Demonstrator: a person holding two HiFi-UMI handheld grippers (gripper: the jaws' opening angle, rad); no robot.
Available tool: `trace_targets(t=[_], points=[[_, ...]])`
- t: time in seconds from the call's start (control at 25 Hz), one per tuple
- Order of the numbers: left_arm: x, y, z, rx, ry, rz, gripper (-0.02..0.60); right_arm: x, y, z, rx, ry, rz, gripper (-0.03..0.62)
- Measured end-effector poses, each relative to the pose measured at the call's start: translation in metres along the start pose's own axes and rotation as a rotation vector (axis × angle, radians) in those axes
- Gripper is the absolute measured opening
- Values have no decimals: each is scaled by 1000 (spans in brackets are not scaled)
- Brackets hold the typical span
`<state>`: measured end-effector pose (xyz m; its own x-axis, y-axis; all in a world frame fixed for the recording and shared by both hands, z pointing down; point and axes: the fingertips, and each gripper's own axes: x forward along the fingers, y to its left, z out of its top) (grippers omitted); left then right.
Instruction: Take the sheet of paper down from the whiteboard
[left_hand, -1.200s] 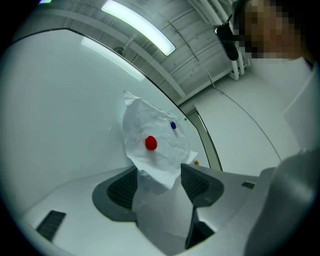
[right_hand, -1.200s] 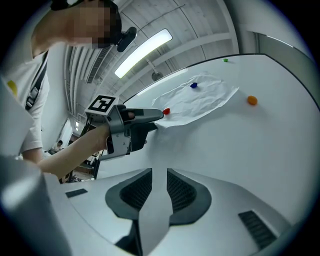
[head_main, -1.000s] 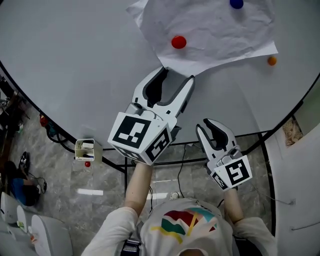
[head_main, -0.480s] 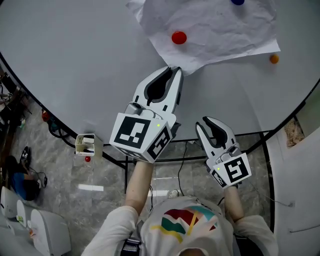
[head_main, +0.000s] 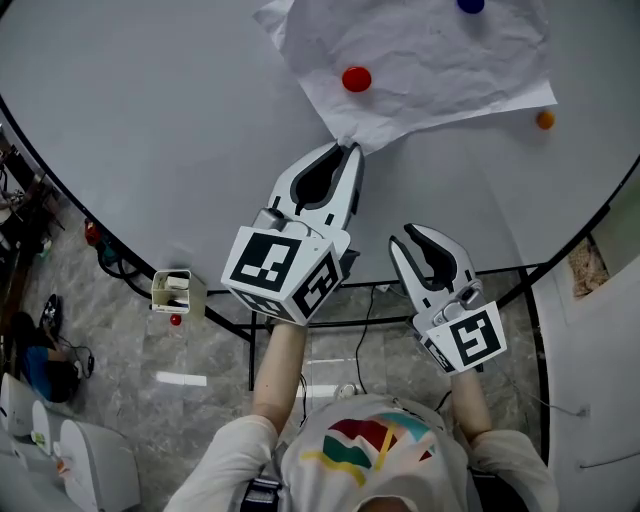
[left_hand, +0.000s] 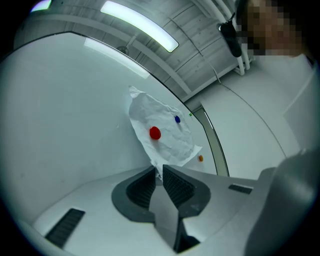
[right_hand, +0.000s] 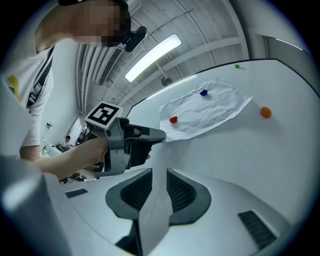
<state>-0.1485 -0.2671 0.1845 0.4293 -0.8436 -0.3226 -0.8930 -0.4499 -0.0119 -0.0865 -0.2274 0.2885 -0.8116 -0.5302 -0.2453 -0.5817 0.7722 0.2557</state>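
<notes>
The left claw (head_main: 350, 148) has just been closing and now pinches the lowest corner of the crumpled white sheet of paper (head_main: 430, 60), which shows between its ribbed pads in the left gripper view. From that corner the sheet spreads up across the white whiteboard (head_main: 150, 120), with a round red magnet (head_main: 356, 78) and a blue magnet (head_main: 470, 5) on it. A small orange magnet (head_main: 544, 120) sits on the board just beside the sheet's right edge. The right claw (head_main: 425, 233) hangs lower, well apart from the paper, its jaws narrowly parted and empty.
</notes>
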Motion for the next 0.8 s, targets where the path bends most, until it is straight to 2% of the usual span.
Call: trace_targets(t=[0.16, 0.32, 0.48, 0.56, 0.68, 0.8], points=[[1, 1, -4, -56, -3, -25, 78, 0, 1, -5, 2, 10, 6, 75], [2, 6, -4, -30, 10, 4, 75, 1, 0, -4, -2, 7, 15, 75], [5, 7, -5, 4, 13, 24, 46, 5, -4, 6, -41, 0, 1, 75], [6, 7, -5, 35, 19, 34, 46, 11, -13, 19, -88, -15, -22, 75], [6, 7, -6, 45, 22, 37, 44, 25, -25, 59, -177, -99, -50, 75], [6, 9, -6, 42, 22, 36, 44, 40, -33, 106, -333, -169, -71, 75]])
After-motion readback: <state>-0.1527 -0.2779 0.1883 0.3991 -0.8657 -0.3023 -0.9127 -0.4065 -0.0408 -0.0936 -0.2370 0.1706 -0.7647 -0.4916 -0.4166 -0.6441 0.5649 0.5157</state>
